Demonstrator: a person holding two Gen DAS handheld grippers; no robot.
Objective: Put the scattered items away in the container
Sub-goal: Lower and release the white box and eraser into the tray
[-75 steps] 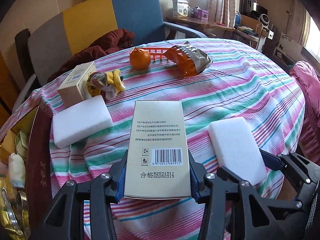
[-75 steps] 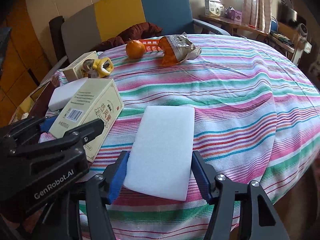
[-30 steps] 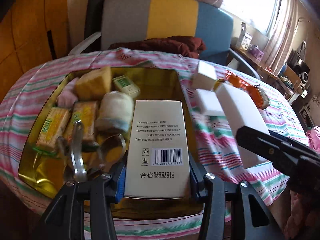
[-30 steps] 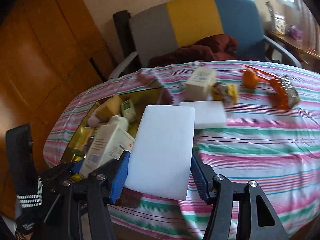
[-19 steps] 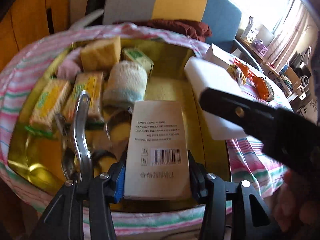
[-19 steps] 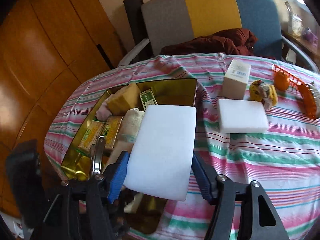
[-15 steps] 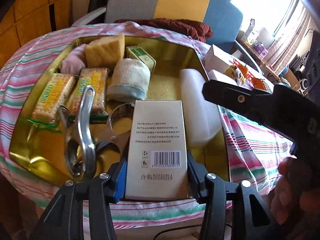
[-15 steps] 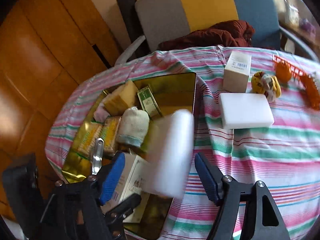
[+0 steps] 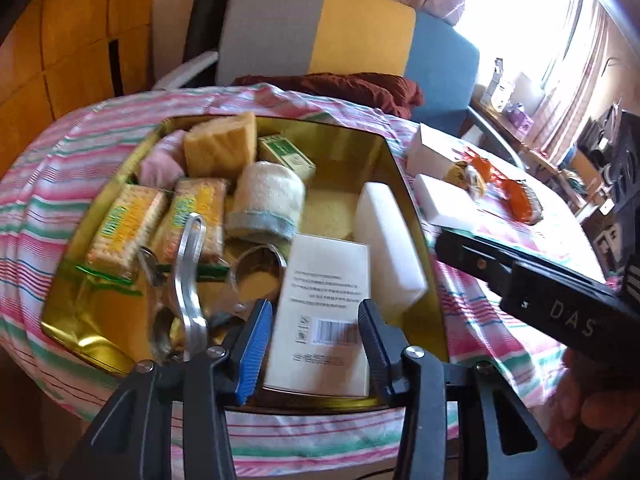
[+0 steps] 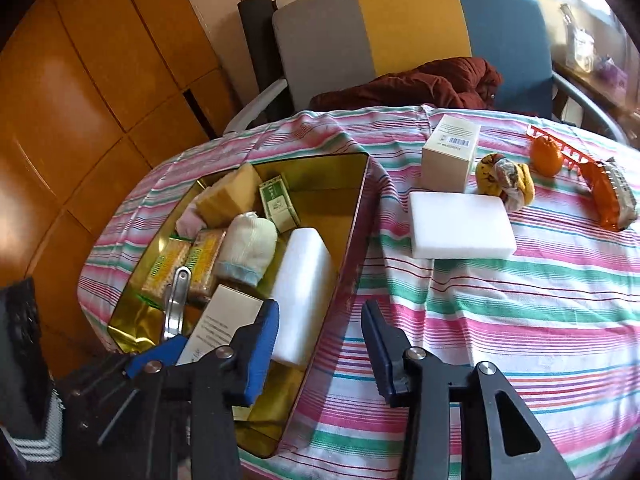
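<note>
The gold tin point(image 9: 394, 160) point(image 10: 360, 200) sits at the table's left end and holds several items. A cream box with a barcode point(image 9: 324, 312) point(image 10: 224, 320) lies in it just beyond my open left gripper point(image 9: 312, 340), loose between the jaws. A white sponge point(image 9: 388, 244) point(image 10: 302, 280) leans against the tin's right wall. My right gripper point(image 10: 320, 340) is open and empty above the tin's near right corner. On the cloth lie a second white sponge point(image 10: 460, 224), a cream box point(image 10: 450, 156), a yellow rolled cloth point(image 10: 506, 182), an orange point(image 10: 546, 154) and an orange snack bag point(image 10: 610, 194).
The tin also holds biscuit packs point(image 9: 124, 228), a rolled towel point(image 9: 268, 200), a yellow sponge point(image 9: 220, 144), a green box point(image 9: 286, 156) and metal tongs point(image 9: 188, 280). A multicoloured chair point(image 10: 400, 40) with a dark red garment stands behind the striped table point(image 10: 520, 320).
Both grippers carried their loads from the table to the tin. The right opened and dropped the white sponge in; the left has now opened and released the cream box.
</note>
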